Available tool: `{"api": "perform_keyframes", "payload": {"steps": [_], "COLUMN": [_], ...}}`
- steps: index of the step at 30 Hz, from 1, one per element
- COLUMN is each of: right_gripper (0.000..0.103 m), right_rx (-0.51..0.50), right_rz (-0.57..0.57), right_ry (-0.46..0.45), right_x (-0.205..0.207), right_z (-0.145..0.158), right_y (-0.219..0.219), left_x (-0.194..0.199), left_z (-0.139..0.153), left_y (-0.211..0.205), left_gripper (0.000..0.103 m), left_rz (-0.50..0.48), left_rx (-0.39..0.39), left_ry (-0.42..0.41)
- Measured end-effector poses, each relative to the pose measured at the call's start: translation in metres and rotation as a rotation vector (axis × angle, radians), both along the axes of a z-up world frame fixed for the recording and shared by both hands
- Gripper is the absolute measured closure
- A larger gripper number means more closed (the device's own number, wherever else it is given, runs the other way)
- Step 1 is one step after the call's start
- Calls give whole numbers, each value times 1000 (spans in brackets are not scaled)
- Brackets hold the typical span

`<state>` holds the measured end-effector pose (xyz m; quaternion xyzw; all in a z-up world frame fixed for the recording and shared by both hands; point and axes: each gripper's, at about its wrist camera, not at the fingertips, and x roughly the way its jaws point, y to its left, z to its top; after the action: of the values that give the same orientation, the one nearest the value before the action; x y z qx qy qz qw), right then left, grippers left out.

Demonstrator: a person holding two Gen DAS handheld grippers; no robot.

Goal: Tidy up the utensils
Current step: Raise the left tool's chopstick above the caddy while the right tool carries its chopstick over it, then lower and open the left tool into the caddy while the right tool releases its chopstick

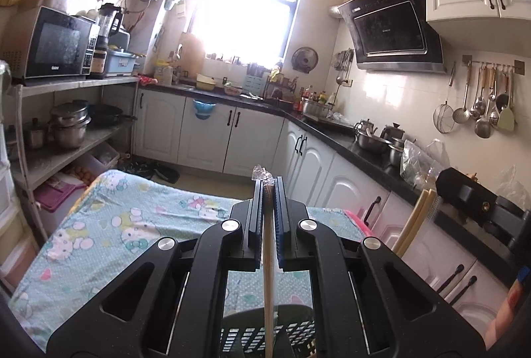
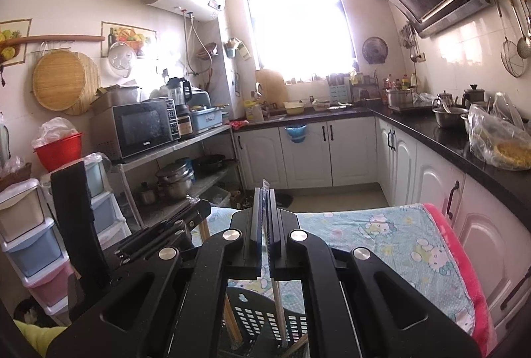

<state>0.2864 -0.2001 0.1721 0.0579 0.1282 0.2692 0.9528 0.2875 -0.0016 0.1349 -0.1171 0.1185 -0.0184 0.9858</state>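
Left gripper (image 1: 268,188) is clamped on a pale wooden chopstick pair in a clear plastic sleeve (image 1: 269,275); right gripper (image 2: 264,197) is clamped on another sleeved pair (image 2: 278,308), probably the same kind (view poor). Both hang over the dark slotted plastic basket (image 2: 262,321) on the cartoon-print cloth-covered table (image 1: 109,225). Lower them upright and release only once the tips are inside.

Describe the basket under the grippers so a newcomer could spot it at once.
Start at the table with the pale blue cartoon-cat cloth in the middle of the kitchen. At its near edge, directly below both grippers, sits a dark green plastic basket. Its slotted, grid-like walls set it apart; the steel pots on the shelf rack and the red basin farther left are solid-sided.
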Motion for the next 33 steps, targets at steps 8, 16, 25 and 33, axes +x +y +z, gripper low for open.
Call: {"api": "perform_keyframes", "payload": {"steps": [8,16,25,33], "right_gripper": [100,100,100,99], "right_rx": [-3,18,27,37], "right_rz": [-28,-57,-85,-106], "right_ry": [57,105,138,178], "right_x": [14,16,8,3], "right_z": [-25,-44,-58,-67], "right_y": [-1,-6,-10,-20], "left_x": [3,1,-2,-8], "left_z": [-19,-36,-47,-51], "left_y": [-5,-6,-6,-3], "left_gripper": [100,100,100,100], "left_rz": [-36,-70,-113,-132], "left_rx": [-8,-11,2,-22], "left_ry": [38,68,90,111]}}
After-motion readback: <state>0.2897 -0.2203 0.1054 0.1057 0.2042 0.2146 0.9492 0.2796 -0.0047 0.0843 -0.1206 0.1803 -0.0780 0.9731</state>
